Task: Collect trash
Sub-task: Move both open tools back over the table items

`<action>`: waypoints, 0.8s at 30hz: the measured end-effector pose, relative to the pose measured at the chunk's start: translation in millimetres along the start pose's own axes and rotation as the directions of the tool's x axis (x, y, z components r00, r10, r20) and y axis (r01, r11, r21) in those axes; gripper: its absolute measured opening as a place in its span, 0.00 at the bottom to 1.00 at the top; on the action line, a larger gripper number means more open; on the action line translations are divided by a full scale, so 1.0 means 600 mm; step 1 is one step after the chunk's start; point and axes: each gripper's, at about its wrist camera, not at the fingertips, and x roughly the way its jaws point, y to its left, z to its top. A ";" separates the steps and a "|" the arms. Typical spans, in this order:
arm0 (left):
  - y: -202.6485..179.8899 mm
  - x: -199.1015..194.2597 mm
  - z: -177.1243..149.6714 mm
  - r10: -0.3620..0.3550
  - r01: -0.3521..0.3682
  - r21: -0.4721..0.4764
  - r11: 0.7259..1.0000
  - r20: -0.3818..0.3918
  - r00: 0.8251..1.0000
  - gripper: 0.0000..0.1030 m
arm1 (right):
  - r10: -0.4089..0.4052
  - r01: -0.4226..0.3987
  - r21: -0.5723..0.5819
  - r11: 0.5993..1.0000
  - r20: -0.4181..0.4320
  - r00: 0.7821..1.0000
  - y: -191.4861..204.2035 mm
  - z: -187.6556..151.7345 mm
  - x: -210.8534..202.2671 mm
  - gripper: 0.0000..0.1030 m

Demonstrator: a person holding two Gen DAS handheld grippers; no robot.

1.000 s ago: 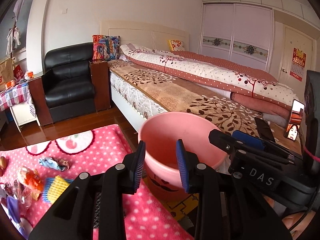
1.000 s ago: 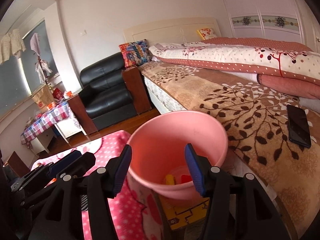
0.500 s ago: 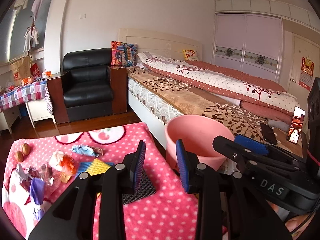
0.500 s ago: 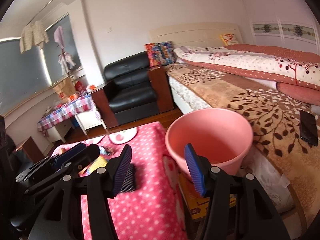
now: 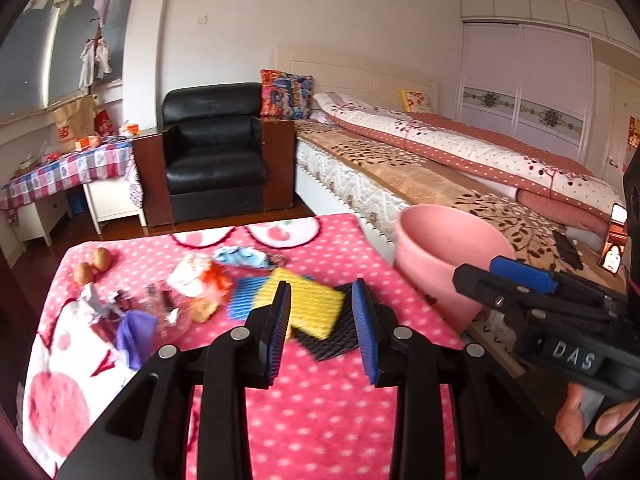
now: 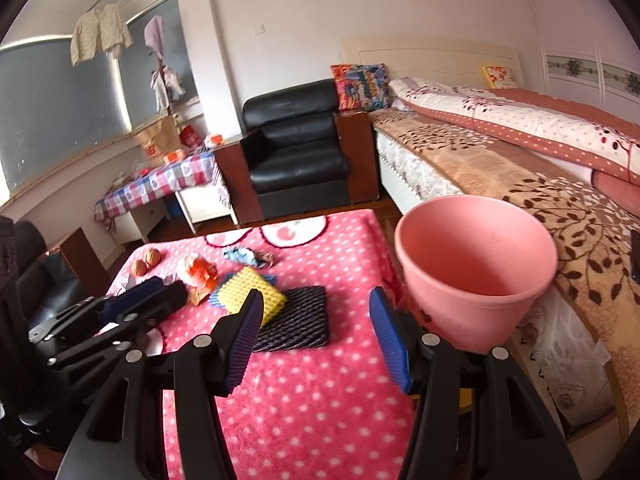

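While the trash lies in a cluster on the far left part of the tabletop (image 5: 340,420), nothing sits between either tool's blue pads. The cluster comprises a yellow foam net (image 5: 304,304) resting partly on a black foam net (image 5: 340,334) and touching a blue foam net (image 5: 244,300), an orange-and-white wrapper (image 5: 198,280), a blue crumpled wrapper (image 5: 240,257), a purple wrapper (image 5: 136,330), and two walnuts (image 5: 92,266) near the far left corner. The pink bin (image 6: 476,268) stands just beyond the tabletop's right edge, against the bed (image 6: 500,168). The left tool (image 5: 322,328) is released, hovering near the yellow net. The right tool (image 6: 316,340) is released wider, over bare polka-dot cloth nearer than the black net. Bare cloth extends along the near and right edges.
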 end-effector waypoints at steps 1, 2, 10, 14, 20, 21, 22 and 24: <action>0.012 -0.004 -0.005 0.016 -0.016 -0.004 1.000 -0.001 1.000 0.31 | 0.005 -0.005 -0.005 1.000 -0.011 1.000 0.005 0.000 0.008 0.53; 0.023 -0.007 -0.008 0.029 -0.029 -0.010 1.000 -0.004 1.000 0.31 | 0.011 -0.011 -0.009 1.000 -0.021 1.000 0.009 -0.001 0.015 0.53; 0.134 -0.028 -0.047 0.176 -0.178 -0.087 0.980 -0.031 0.984 0.31 | 0.066 -0.071 -0.048 0.996 -0.095 0.993 0.056 -0.007 0.080 0.53; 0.193 -0.031 -0.067 0.204 -0.213 -0.135 0.968 -0.076 0.976 0.31 | 0.087 -0.096 -0.064 0.993 -0.127 0.988 0.079 -0.009 0.106 0.53; 0.248 -0.023 -0.088 0.157 -0.194 -0.235 0.952 -0.166 0.974 0.31 | 0.099 -0.113 -0.072 0.991 -0.165 0.981 0.097 -0.015 0.139 0.53; 0.252 -0.019 -0.087 0.151 -0.190 -0.242 0.951 -0.173 0.973 0.31 | 0.099 -0.112 -0.071 0.991 -0.168 0.981 0.097 -0.015 0.143 0.53; 0.251 -0.014 -0.086 0.149 -0.191 -0.244 0.951 -0.181 0.972 0.31 | 0.099 -0.111 -0.067 0.992 -0.171 0.980 0.097 -0.014 0.147 0.53; 0.250 -0.003 -0.081 0.134 -0.185 -0.252 0.950 -0.204 0.970 0.31 | 0.099 -0.112 -0.062 0.992 -0.174 0.980 0.097 -0.011 0.155 0.53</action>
